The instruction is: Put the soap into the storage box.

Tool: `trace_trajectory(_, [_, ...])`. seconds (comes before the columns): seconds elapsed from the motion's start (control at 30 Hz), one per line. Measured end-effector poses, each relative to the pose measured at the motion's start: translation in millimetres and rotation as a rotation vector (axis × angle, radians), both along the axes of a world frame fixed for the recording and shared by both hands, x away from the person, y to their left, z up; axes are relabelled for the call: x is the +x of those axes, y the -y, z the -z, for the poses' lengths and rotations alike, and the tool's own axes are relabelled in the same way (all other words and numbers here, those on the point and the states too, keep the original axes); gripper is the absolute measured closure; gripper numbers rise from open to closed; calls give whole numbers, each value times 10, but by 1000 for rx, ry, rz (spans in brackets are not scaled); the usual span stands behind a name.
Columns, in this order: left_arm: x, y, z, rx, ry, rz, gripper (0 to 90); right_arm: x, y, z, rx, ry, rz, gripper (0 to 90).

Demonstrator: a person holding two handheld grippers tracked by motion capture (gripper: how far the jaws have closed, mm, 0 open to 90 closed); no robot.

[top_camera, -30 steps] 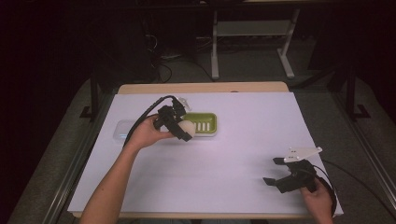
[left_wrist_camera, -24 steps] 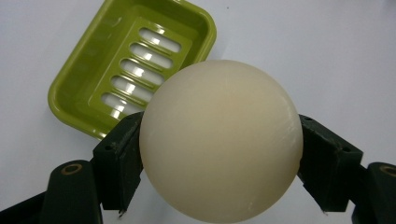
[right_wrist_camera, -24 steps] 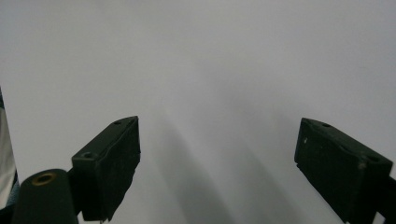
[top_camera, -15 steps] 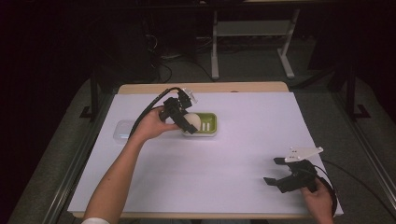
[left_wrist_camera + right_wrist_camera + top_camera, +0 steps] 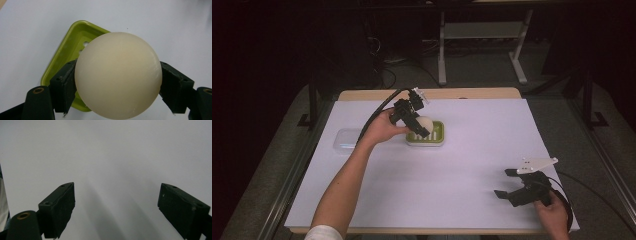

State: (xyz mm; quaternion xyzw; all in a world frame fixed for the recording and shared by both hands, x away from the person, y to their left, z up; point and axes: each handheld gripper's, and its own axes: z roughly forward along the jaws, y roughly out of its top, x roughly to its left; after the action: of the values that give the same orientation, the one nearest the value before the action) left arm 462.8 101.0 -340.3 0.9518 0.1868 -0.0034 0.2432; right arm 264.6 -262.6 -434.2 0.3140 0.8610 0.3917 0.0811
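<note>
Cream ball [image 5: 118, 75] sits pinched between the two black jaws of the left gripper [image 5: 418, 125], one jaw pressed to each side of it. In the left gripper view the ball hangs over the lime-green dish [image 5: 65, 57], hiding most of the dish; a few slots in the dish floor show at about ten o'clock from the ball. Whether the ball touches the dish floor cannot be told.

From the high view, the dish [image 5: 437, 137] lies a little toward eleven o'clock from the middle of the white table cover [image 5: 472, 165], with the ball [image 5: 425, 121] above its near-left part. The left hand [image 5: 382, 129] comes in from roughly seven o'clock, its forearm crossing the sheet, and the gripper's black cable loops up and back behind it.

Just beyond the left hand, at nine o'clock from the dish, lies a clear flat lid or box [image 5: 346, 139] — partly hidden by the wrist, touching nothing else that can be made out.

The right gripper [image 5: 509, 184] rests low over the sheet well apart from the dish, toward five o'clock, held by the right hand [image 5: 554, 215] near the table's front edge. Its jaws are spread wide with nothing between them — the right gripper view shows bare white surface in the gap. Between this gripper and the dish, nothing stands on the sheet.
</note>
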Motion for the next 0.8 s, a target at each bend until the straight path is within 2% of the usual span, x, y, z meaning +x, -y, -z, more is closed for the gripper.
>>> trace_trajectory(0.27, [99,-20,96,-1,-14,-31,241,3,-3,3,-2,0,-2,136])
trace_trajectory(0.6, [155,13,174,-4,-10,-31,241,-6,1,2,3,0,-1,136])
trace_trajectory(0.73, [162,22,205,3,-17,-42,241,-6,4,2,1,1,-3,136])
trace_trajectory(0.8, [173,22,213,12,-17,-33,241,-6,2,2,1,2,-3,136])
